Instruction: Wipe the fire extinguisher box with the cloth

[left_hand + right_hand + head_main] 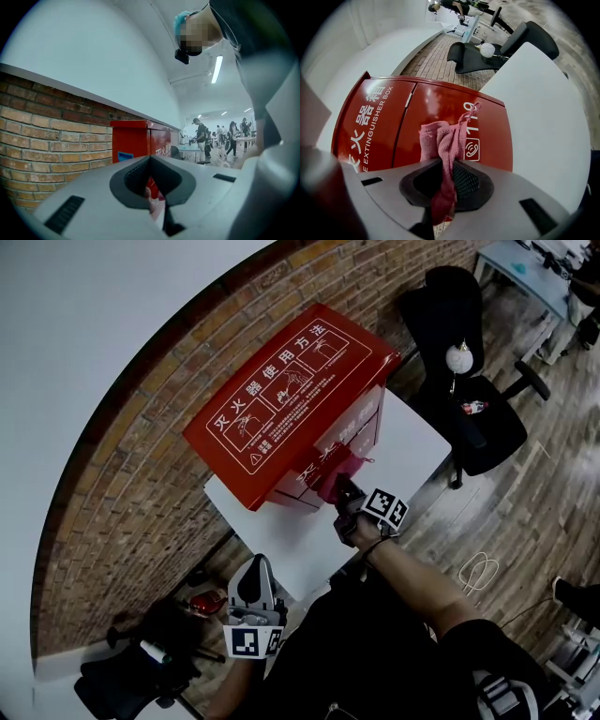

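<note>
right claw pinching cloth at box front

- fire extinguisher box (291, 399): red, standing on the white surface (422, 442), its back toward the brick wall (122, 502). sloped lid with white instruction print is facing up.
- cloth (445, 145): pink, bunching up out of the right claw (446, 178), which is pinching it between its pads. in the right gripper view the cloth's free end is hanging in front of the box's door, at 9 o'clock of the "119" print. in the head view it is sitting against the box's front face, at 5 o'clock from the lid. it looks to be touching the door, though i cannot be sure.
- left claw (253, 582): hanging low at 7 o'clock in the head view, off the surface's near edge, well apart from box and cloth. its own view is showing the jaws pressed together with nothing between them, pointing toward the box's side.
- black office chair (469, 409): standing at 2 o'clock, beyond the surface.
</note>
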Available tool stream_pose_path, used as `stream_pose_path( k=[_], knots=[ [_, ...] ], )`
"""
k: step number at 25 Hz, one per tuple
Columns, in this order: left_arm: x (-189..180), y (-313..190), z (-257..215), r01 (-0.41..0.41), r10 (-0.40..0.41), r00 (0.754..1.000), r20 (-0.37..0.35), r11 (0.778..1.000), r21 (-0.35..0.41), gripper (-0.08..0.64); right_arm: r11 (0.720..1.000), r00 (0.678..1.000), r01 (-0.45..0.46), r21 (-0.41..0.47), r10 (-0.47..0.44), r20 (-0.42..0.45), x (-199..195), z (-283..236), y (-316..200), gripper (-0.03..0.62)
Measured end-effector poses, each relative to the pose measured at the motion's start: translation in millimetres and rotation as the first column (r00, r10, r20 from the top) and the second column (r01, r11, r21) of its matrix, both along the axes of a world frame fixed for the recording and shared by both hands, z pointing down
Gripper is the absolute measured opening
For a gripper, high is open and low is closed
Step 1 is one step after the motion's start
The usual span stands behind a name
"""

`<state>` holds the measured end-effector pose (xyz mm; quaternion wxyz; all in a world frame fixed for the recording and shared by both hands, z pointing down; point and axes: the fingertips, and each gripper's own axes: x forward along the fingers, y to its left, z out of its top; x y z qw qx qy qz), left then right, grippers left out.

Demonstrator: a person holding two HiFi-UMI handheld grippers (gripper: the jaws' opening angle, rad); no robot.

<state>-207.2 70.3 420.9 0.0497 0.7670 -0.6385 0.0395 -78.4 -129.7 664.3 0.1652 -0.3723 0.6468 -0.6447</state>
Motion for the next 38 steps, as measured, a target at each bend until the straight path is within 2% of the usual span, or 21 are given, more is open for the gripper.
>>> stream_pose_path(
  k=[13,24,30,38],
  knots=[
    [-1,-2,-4,-0.027,0.025,0.999,0.033,0.999,0.036,0.038,0.999,0.999,-0.008,-0.034,0.007,-0.035,3,32,0,0.067],
    [-3,-6,2,-0.020,0.020,0.999,0.031,1.000,0.013,0.038,0.998,0.998,-0.012,-0.067,0.008,-0.069,6,67,-2,0.067],
    [-5,-6,2,-0.017,0.016,0.999,0.036,1.000,0.021,0.038,0.994,0.999,-0.026,-0.103,0.021,-0.050,6,83,-1,0.067],
    [-6,-6,8,-0.001,0.002,1.000,0.027,1.000,-0.012,0.038,0.990,0.998,-0.038,-0.133,0.029,-0.063,6,101,0,0.067]
  ],
)
